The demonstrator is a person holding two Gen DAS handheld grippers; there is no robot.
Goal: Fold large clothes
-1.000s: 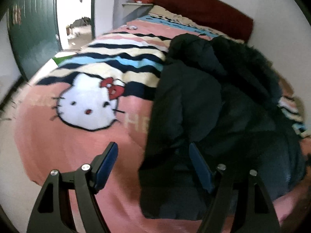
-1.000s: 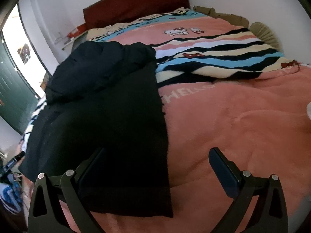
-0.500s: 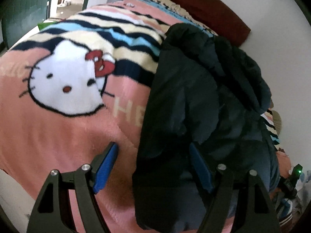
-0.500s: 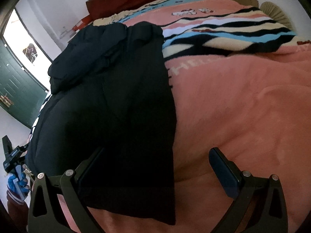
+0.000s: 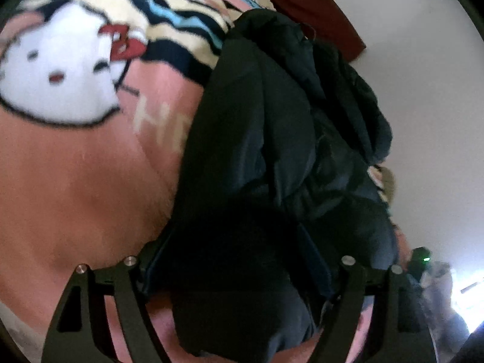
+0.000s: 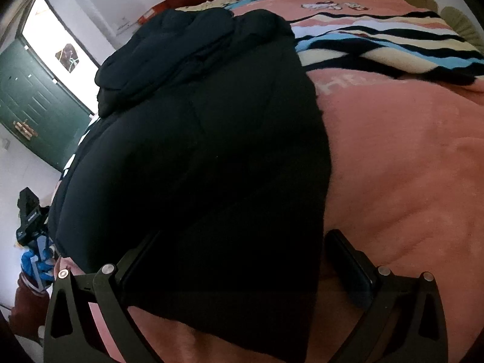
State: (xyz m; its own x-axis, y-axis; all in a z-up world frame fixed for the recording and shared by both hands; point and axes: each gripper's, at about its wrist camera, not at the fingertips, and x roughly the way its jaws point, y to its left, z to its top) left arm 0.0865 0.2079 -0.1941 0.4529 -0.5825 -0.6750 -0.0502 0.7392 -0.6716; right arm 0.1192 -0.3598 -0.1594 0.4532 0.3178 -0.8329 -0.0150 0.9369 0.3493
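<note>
A large dark navy padded coat (image 5: 272, 151) lies lengthwise on a pink blanket (image 5: 75, 181), its hood end bunched toward the headboard. My left gripper (image 5: 233, 257) is open, low over the coat's near hem, with both fingers straddling the cloth. In the right wrist view the same coat (image 6: 211, 136) fills the left and middle. My right gripper (image 6: 242, 260) is open too; its fingers stand either side of the coat's near right corner, the right finger (image 6: 348, 263) over bare blanket. Neither gripper pinches the fabric.
The blanket (image 6: 408, 151) carries a white cat face (image 5: 57, 69) and striped bands (image 6: 393, 39) farther up. A dark red headboard (image 5: 308, 3) stands against the white wall. A green door (image 6: 27, 103) is at left. A gloved hand with the other gripper (image 6: 28, 211) shows at the bed's edge.
Both grippers have come down and forward toward the coat's near hem, which now lies between the fingers of each. Both stay open.
</note>
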